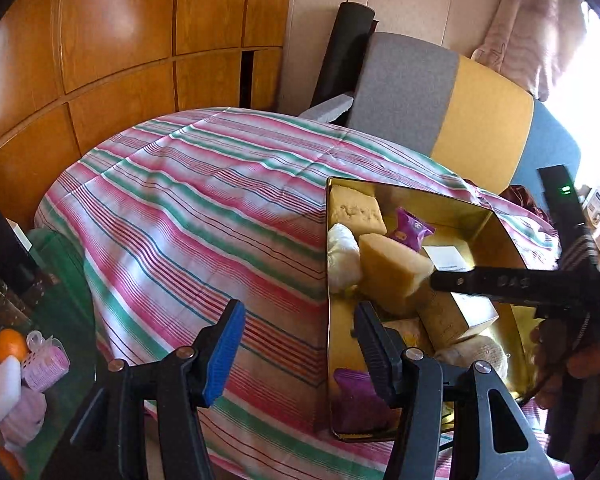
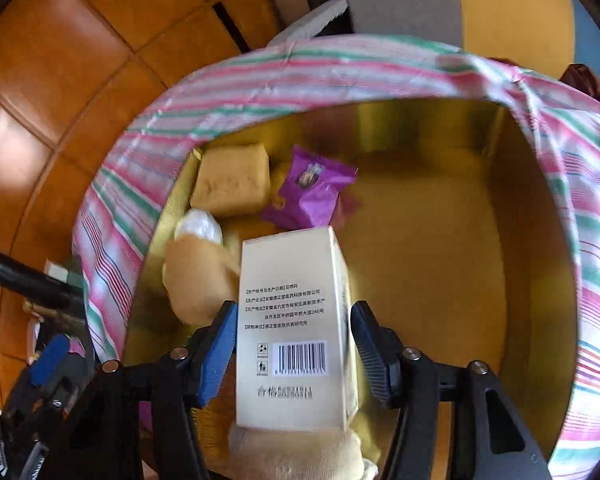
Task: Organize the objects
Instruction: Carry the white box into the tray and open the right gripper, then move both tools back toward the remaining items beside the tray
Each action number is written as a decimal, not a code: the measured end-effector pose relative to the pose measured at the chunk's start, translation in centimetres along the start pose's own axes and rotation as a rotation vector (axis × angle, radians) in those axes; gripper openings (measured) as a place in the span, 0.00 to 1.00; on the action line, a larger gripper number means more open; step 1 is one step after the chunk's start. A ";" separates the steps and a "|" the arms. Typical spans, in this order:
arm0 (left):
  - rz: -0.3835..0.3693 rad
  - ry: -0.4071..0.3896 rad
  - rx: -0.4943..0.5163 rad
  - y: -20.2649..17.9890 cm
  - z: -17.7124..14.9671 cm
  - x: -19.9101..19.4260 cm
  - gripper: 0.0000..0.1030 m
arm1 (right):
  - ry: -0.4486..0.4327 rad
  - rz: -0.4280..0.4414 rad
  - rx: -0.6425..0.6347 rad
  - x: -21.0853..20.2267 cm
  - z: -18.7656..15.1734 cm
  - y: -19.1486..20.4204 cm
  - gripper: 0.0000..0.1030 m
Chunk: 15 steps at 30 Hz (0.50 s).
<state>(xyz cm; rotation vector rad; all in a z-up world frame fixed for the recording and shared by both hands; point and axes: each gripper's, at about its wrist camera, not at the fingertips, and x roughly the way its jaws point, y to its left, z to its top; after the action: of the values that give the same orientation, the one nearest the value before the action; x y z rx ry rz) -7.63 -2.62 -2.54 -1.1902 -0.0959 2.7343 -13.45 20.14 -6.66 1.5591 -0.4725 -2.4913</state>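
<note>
A gold tin box [image 1: 500, 236] [image 2: 440, 264] sits on the striped cloth. In it lie yellow sponges [image 1: 356, 210] [image 2: 232, 184], a purple snack packet [image 1: 410, 226] [image 2: 310, 190], a white wrapped lump [image 1: 342, 254] [image 2: 200, 226] and a cream carton [image 1: 460, 312] [image 2: 296, 328]. My right gripper [image 2: 292, 350] is open over the tin with the carton standing between its fingers; both pads are apart from it. My left gripper [image 1: 296, 352] is open and empty at the tin's left wall. The right gripper's finger [image 1: 500, 280] reaches into the tin.
The striped cloth [image 1: 204, 216] covers a round table. A grey and yellow chair [image 1: 440, 96] stands behind it, wooden cupboards [image 1: 120, 40] at the back left. At the lower left lie an orange [image 1: 10, 344], a white block [image 1: 0, 390] and pink items [image 1: 46, 362].
</note>
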 end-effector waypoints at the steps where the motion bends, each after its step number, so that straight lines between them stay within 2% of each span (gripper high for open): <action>1: 0.000 -0.004 0.001 -0.1 0.1 -0.1 0.56 | -0.018 -0.006 -0.005 -0.6 -0.1 0.1 0.57; 7: 0.003 -0.039 0.025 -1.1 0.4 -1.3 0.62 | -0.117 -0.073 -0.068 -4.2 -1.4 0.4 0.58; 15: -0.011 -0.059 0.070 -2.9 0.4 -2.3 0.66 | -0.214 -0.193 -0.172 -8.7 -5.1 0.1 0.59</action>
<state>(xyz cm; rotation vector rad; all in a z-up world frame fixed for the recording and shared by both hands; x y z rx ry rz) -6.03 -0.10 -0.25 -1.0881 -0.0127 2.7396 -5.03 21.74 -1.30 1.3383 -0.1336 -2.7751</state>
